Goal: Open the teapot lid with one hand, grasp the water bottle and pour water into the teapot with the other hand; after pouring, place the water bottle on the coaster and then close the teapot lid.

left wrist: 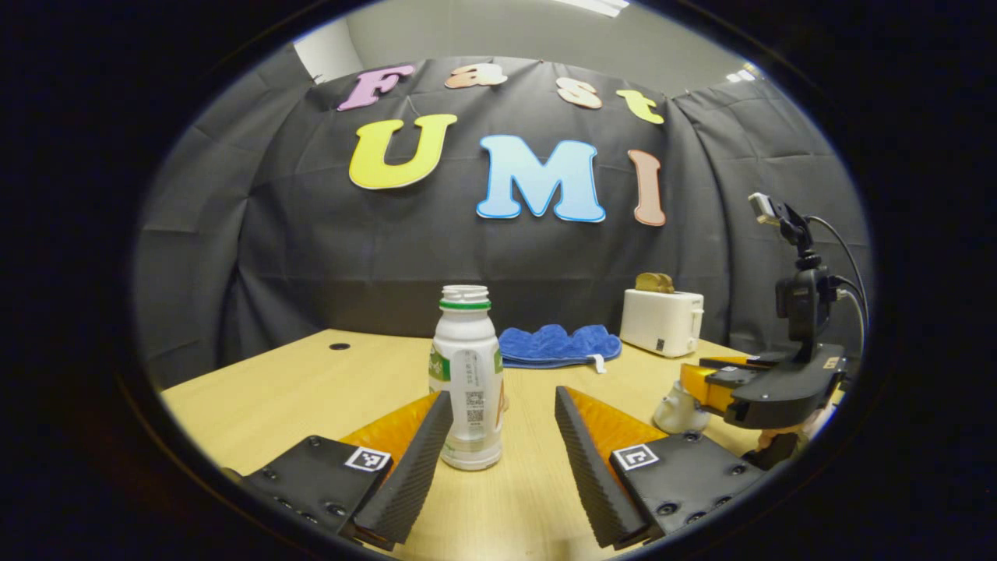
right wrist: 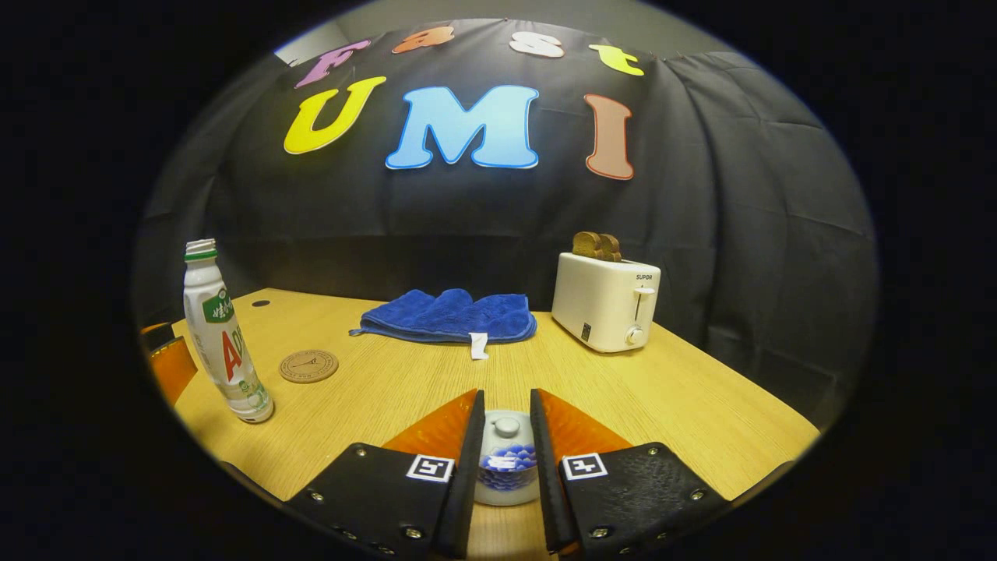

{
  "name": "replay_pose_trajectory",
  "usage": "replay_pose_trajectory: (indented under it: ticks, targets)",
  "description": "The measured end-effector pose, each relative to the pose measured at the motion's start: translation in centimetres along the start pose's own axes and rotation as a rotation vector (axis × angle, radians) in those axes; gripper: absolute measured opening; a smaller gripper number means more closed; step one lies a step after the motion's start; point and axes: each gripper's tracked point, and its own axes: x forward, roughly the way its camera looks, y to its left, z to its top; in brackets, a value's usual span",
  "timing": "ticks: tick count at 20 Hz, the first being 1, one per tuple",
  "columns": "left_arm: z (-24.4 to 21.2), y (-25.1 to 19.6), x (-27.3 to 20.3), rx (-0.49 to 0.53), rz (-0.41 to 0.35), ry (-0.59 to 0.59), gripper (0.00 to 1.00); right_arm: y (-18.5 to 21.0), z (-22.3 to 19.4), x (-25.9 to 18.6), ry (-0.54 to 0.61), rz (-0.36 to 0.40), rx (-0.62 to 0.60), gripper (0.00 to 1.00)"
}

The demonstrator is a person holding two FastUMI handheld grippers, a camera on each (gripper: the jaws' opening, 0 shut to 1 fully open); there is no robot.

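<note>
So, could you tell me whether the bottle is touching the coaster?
Apart. The right gripper view shows bare table between the bottle and the coaster.

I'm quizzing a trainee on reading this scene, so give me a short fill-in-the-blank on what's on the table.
1. The water bottle stands upright with no ____ on its neck.
2. The round coaster has ____ on it.
3. Slices of ____ stick up from the toaster.
4. The teapot between the right gripper's jaws has its lid ____.

Missing words: cap; nothing; bread; on
</note>
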Motion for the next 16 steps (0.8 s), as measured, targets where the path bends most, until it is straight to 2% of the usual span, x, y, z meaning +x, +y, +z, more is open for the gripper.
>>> replay_pose_trajectory:
  ticks: [1,2,3,6,8,9,10,11,16]
  targets:
    - [-0.1,0.1,0.1,-0.001,0.002,0.001,0.91,0.0,0.3,-0.7,-0.006,0.002,0.023,0.36]
    - [-0.1,0.2,0.0,-0.001,0.003,0.001,0.91,-0.1,-0.1,0.1,-0.009,0.001,0.025,0.08]
    - [-0.1,0.3,-0.1,-0.002,0.006,0.002,0.91,0.0,0.1,0.1,-0.002,0.0,0.007,0.12]
    - [-0.2,0.6,0.1,-0.006,0.01,0.003,0.91,0.0,0.1,0.2,-0.015,0.005,-0.03,0.12]
    - [-0.2,0.8,0.0,-0.003,0.016,0.003,0.91,0.1,0.1,0.4,-0.025,0.012,-0.004,0.01]
    - [-0.4,1.0,0.1,-0.001,0.017,0.004,0.91,0.1,0.3,0.3,-0.031,0.018,-0.006,0.01]
    - [-0.3,1.0,0.3,0.001,0.016,0.005,0.95,0.1,0.5,0.1,-0.042,0.022,-0.005,0.01]
    - [-0.5,1.3,0.5,0.002,0.022,0.004,1.0,0.2,1.1,0.0,-0.063,0.021,0.0,0.01]
    - [0.0,1.9,1.8,-0.002,0.023,-0.011,0.99,-0.7,5.6,-1.5,-0.261,-0.01,0.051,0.01]
